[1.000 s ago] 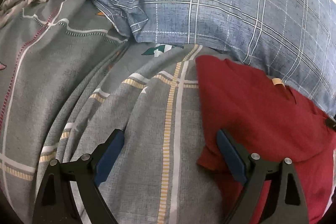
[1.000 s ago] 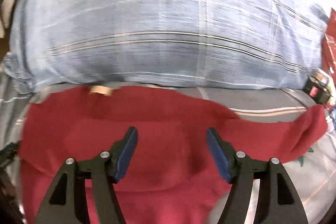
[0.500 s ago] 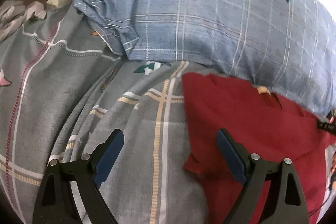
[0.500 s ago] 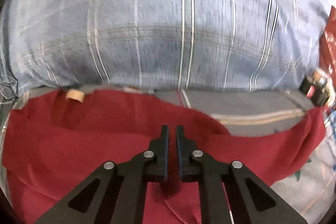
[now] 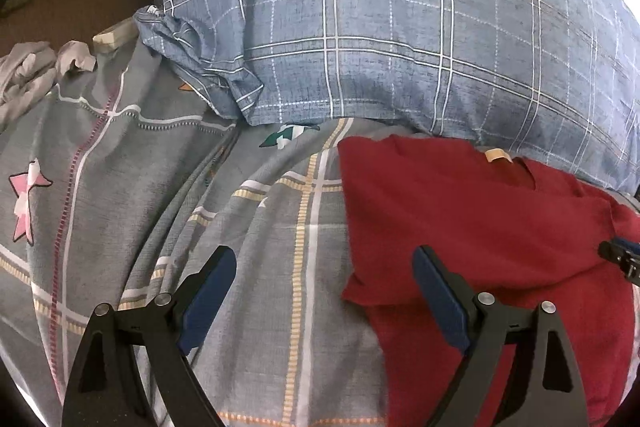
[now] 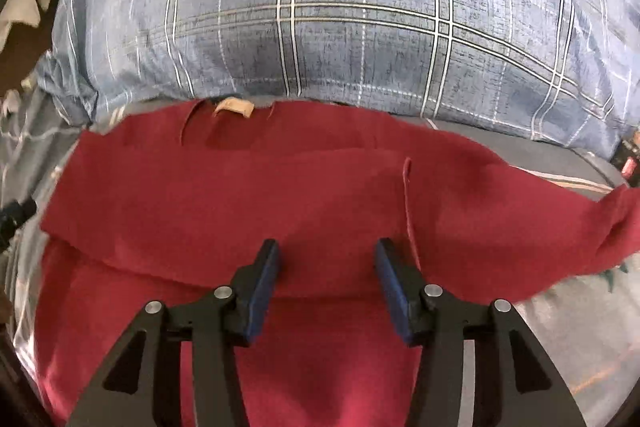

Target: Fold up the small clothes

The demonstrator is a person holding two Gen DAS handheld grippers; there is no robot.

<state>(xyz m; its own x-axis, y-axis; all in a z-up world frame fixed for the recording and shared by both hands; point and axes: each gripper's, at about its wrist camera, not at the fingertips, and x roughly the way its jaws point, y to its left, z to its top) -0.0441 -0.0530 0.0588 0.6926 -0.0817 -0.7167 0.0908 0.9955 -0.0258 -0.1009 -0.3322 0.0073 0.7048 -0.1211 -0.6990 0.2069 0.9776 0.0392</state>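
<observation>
Shirt (image 6: pixel 248 195): being laid flat on the bedspread (image 5: pixel 248 227), collar toward the pillow (image 5: pixel 400 39).
Right gripper (image 6: pixel 326 279): being held partly open, empty, over the folded edge, nearer.
Left gripper (image 5: pixel 324 291): being held wide, straddling the shirt's left edge.

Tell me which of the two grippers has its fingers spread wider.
The left gripper: its fingers stand far apart, one over the grey bedsheet, one over the red shirt. The right gripper is open less.
</observation>
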